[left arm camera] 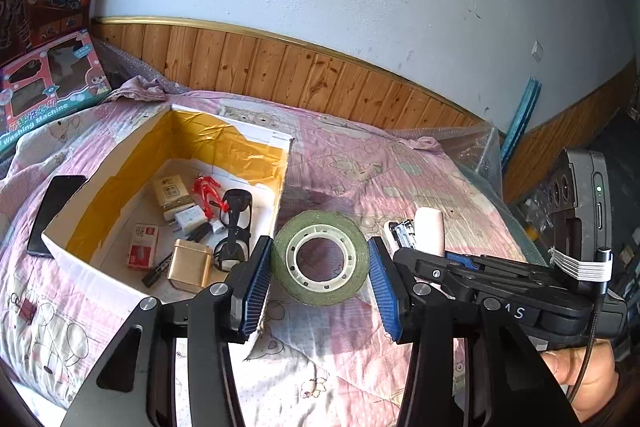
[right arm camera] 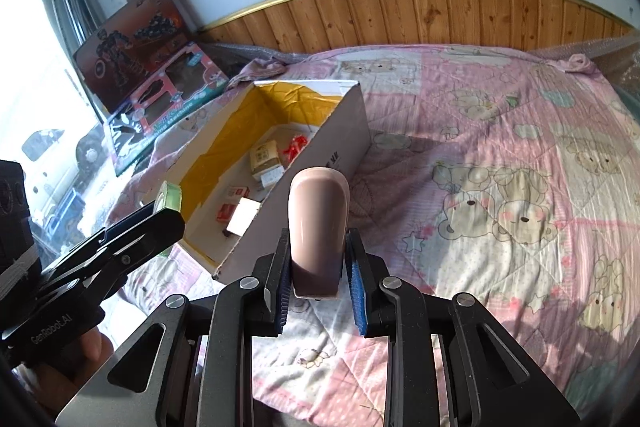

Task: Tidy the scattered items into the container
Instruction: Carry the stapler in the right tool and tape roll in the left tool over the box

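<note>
With the cardboard box (left arm camera: pixel 256 187) already holding several items, my left gripper (left arm camera: pixel 320 279) clamps a green tape roll (left arm camera: pixel 320 259) and my right gripper (right arm camera: pixel 318 283) pinches a pink razor (right arm camera: pixel 318 227), neither yet boxed.

Pink quilted bed (right arm camera: pixel 500 131), open box (left arm camera: pixel 100 267), probably phone (left arm camera: pixel 54 215)

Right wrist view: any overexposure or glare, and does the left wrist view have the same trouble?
Right wrist view: window at left blown out, gold tin in the box glaring white. Left wrist view: evenly lit, tape roll sharp; fisheye bends the wood panelling in both.
</note>
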The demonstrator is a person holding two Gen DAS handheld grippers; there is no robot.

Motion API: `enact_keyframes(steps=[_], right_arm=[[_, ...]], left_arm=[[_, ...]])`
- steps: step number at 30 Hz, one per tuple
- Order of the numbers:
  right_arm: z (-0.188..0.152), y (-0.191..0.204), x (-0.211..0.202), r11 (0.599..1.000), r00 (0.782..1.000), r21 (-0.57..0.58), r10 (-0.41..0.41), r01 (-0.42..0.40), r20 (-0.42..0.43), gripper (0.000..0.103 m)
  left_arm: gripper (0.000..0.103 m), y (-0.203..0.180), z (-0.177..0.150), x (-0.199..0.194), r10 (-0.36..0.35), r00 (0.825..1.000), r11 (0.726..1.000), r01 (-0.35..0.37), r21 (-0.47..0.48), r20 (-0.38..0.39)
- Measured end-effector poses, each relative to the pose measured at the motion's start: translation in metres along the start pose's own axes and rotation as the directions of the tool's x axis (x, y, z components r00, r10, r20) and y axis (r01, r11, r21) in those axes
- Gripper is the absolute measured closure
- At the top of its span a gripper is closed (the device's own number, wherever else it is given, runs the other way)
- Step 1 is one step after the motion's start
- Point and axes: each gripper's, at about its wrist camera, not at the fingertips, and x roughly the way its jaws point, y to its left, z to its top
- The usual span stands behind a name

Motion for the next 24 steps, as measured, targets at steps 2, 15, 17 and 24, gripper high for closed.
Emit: enact_keyframes(steps=[2,15,17,24], right_arm=[[0.004,0.007,0.001,1.000,1.000,-0.011,0.005,-0.005,0.003,0.077],[0.040,0.047,0.017,0.994,0.999,-0.104,0.031,-0.031,0.007,0.077],[0.047,0.053,0.021,0.992,0.999,-0.119,0.041,-0.040,0.004,0.077],[0.068,0.066,0.047,0.985,0.996,-0.149,0.079,-0.084,-0.041,0.077]], left_arm=[[0.054,0.012,0.001,-0.004,-0.002,1.000,1.000,0.002,-0.027,0.002],[0.054,0.094,0.025,-0.034,0.074,0.993,0.982,-0.058,-0.178,0.087],[0.054,0.107,0.028,-0.039,0.094,0.991,0.977,-0.072,-0.201,0.098],[0.054,0.127,0.035,-0.039,0.098,0.991,0.969,-0.073,-0.236,0.093]])
